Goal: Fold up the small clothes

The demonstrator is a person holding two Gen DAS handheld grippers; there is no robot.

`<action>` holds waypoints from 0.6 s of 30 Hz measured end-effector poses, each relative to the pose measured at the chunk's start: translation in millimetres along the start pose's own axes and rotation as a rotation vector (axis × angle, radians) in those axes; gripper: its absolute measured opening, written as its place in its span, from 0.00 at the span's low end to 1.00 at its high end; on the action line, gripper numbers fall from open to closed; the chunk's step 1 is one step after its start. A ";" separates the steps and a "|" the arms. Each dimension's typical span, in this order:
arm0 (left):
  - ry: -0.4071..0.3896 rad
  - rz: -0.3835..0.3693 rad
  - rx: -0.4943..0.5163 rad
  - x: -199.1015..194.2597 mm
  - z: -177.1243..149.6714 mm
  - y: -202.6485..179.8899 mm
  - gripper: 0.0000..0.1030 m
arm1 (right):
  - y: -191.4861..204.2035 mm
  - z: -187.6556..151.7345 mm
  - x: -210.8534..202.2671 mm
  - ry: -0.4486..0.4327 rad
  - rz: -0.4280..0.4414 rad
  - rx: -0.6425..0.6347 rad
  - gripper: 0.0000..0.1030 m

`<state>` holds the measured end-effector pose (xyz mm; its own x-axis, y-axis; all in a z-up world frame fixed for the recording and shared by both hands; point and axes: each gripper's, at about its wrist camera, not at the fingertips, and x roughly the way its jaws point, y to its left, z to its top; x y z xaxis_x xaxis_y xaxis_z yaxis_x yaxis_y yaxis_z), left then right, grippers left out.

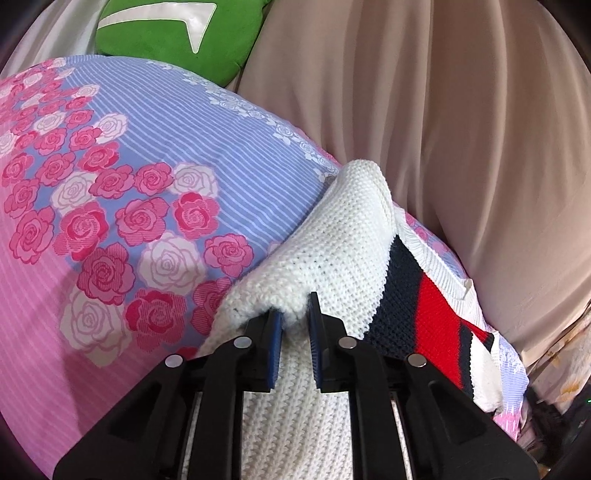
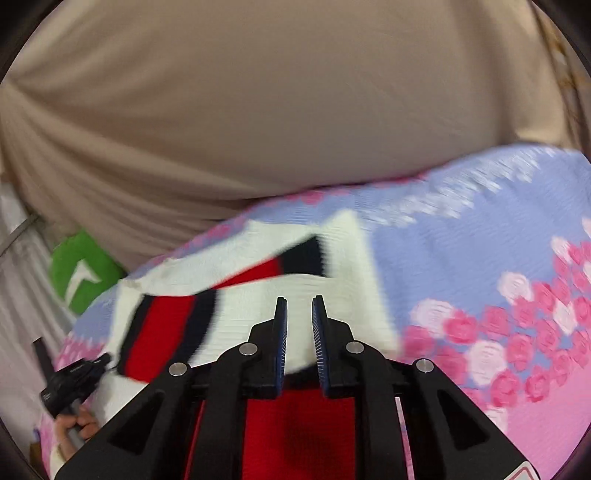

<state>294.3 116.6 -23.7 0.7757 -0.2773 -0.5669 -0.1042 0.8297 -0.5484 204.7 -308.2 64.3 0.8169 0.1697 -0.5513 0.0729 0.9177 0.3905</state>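
**Knit sweater half-folded on a floral bedsheet**

Left wrist view: the left gripper (image 1: 295,314) has its blue pads (image 1: 275,343) part-closed on a bunched fold of the white knit sweater (image 1: 332,236). The fabric sits between the pads and is lifted into a ridge that runs away from the fingers. To the right of the ridge, the sweater's navy and red stripes (image 1: 428,306) lie flat, bordered by a white ribbed edge. The sweater rests on the sheet (image 1: 122,206), lilac-striped with pink and white roses, near its right-hand edge. A beige curtain (image 1: 443,129) hangs just beyond that edge. A green cushion (image 1: 155,33) lies at the far end of the sheet.

Right wrist view (motion-blurred): the right gripper (image 2: 299,306) stands with its fingers a narrow gap apart. White knit shows through the gap at the tips and red knit lower down, beneath the frame; whether any fabric is pinched cannot be told. The sweater (image 2: 236,288) lies ahead, spread across the sheet (image 2: 461,240). At lower left, a hand (image 2: 79,426) holds the other gripper's black body. The cushion (image 2: 81,273) sits at left, below the curtain (image 2: 277,103).
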 end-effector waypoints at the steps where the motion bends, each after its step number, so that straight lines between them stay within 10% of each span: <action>1: 0.000 0.002 0.002 0.1 0.1 -0.2 0.12 | 16.1 3.3 9.2 0.026 0.044 -0.035 0.16; 8: 0.003 -0.009 -0.007 1.0 0.2 0.0 0.12 | 167.3 -19.9 138.8 0.309 0.281 -0.261 0.15; 18: 0.021 -0.023 -0.013 5.7 2.7 2.7 0.13 | 263.2 -23.1 273.9 0.386 0.207 -0.316 0.11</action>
<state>300.1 118.6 -26.7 0.7649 -0.3061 -0.5668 -0.0952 0.8165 -0.5694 434.4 -11.9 -1.0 0.5221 0.4239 -0.7401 -0.2917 0.9041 0.3121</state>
